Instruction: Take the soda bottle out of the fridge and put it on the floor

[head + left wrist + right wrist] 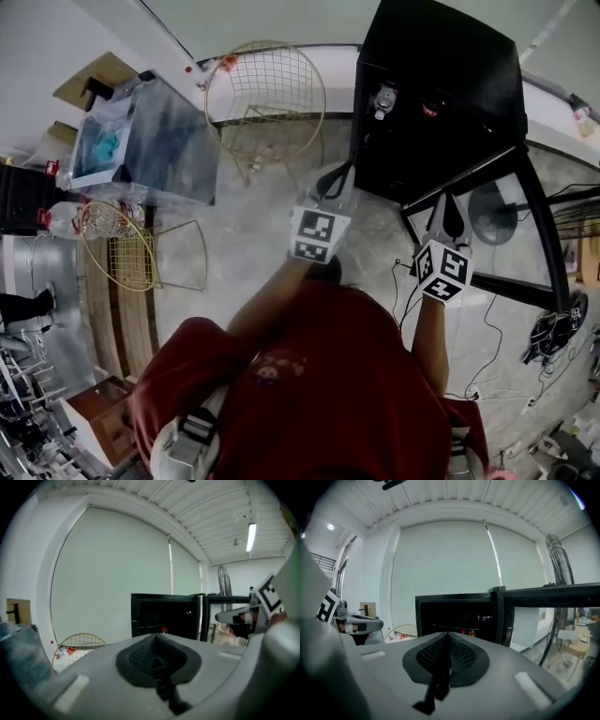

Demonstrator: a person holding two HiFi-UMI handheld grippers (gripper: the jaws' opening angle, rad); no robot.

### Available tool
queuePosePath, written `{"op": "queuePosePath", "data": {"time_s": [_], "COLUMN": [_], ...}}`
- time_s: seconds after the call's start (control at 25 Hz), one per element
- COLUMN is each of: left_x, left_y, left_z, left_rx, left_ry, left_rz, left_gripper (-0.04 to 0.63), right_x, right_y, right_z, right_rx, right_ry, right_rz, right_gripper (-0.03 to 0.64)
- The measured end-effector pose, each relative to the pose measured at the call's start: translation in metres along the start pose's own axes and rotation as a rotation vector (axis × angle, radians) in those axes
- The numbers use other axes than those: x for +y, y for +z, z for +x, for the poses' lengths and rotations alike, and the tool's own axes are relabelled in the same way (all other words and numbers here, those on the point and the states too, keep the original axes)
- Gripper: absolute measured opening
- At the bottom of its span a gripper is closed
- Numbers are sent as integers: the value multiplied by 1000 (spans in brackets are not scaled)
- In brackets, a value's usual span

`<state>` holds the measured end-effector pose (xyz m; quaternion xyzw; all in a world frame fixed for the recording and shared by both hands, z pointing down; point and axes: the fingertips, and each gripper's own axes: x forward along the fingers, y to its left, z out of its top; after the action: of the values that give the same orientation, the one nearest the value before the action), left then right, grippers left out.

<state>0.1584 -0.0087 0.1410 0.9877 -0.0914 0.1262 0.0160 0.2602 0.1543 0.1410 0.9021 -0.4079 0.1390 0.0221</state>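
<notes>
The soda bottle could not be picked out for certain. Inside the dark fridge [441, 56] only a pale capped shape [384, 98] and small red spots [468, 633] on a shelf were made out. The fridge was open, its glass door [487, 248] swung out to the right.

At the left a clear bin [173, 155] was seen with a teal item [101, 148] inside. A round wire basket [267, 89] stood behind it and a second wire basket [122, 253] nearer. A clear bottle with a red cap [64, 220] lay at that second basket's rim. Whether it was inside could not be told.

Bare grey floor [253, 234] was left open between the bin and the fridge. Cables [487, 328] were strewn across the floor on the right, near the door.

The left gripper [336, 180] and the right gripper [448, 214] were held side by side just short of the fridge's opening. The right one was close beside the door's edge. Each pair of jaws was pressed together with nothing between them, and nothing was touched.
</notes>
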Motion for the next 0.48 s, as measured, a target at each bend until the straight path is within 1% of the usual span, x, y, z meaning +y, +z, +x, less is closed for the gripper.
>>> {"op": "queuePosePath", "data": {"time_s": [0.12, 0.32, 0.48], "left_x": [26, 63, 87], "left_y": [1, 2, 11], "left_z": [12, 31, 40], "left_rx": [-9, -12, -20], "left_ry": [-2, -15, -14], "left_rz": [0, 11, 9], "left_gripper": [0, 0, 0], "right_x": [11, 32, 46], "right_y": [7, 5, 10], "right_z": [25, 61, 79], "right_rx": [-4, 12, 23], "right_ry": [-10, -24, -24], "right_rz": [-5, -7, -19], "right_gripper": [2, 2, 2]}}
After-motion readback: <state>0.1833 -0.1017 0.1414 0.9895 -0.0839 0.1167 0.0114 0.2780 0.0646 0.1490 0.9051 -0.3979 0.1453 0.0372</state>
